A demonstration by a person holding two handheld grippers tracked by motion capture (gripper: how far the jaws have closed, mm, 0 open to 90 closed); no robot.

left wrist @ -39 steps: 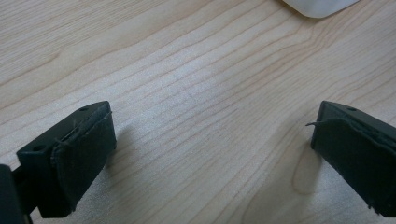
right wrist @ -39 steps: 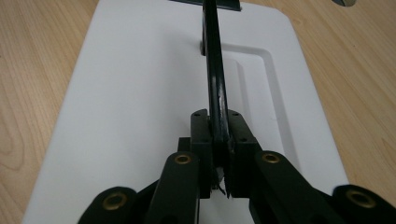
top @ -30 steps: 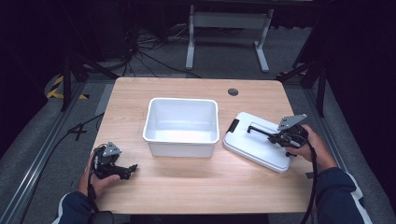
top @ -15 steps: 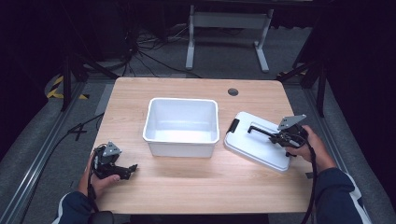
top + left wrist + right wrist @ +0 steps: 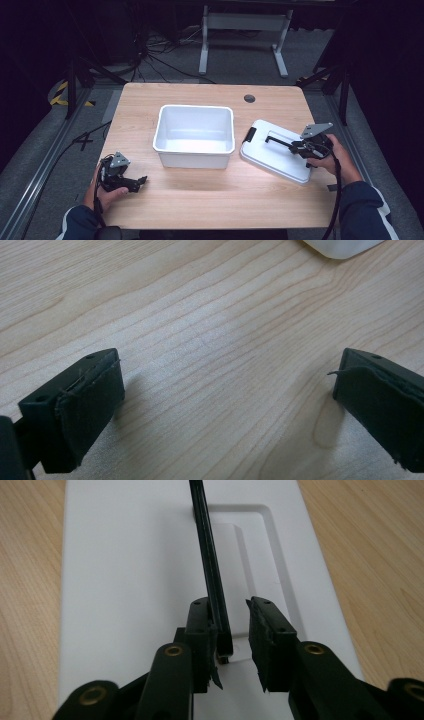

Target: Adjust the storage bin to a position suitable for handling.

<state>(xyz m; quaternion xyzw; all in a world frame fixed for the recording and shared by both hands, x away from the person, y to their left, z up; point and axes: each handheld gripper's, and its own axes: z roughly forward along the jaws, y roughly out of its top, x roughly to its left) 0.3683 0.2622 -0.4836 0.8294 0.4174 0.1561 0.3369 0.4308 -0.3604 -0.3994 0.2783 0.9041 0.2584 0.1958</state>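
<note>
A white bin (image 5: 194, 159) stands in the middle of the wooden table (image 5: 210, 200). To its right lies a white lid (image 5: 272, 159) with a thin black handle (image 5: 278, 142) raised over its recess. My right gripper (image 5: 296, 146) reaches over the lid from the right. Its jaws have just been opening. In the right gripper view the handle (image 5: 207, 555) runs between the pads of that gripper (image 5: 231, 630), close against the left one, with a gap to the right one. My left gripper (image 5: 139, 181) rests at the front left, open over bare wood (image 5: 225, 405).
A black latch (image 5: 249, 134) sits on the lid's end nearest the bin. A round cable hole (image 5: 249, 98) is at the table's far edge. Beyond the table are a metal frame (image 5: 242, 30), cables and dark floor.
</note>
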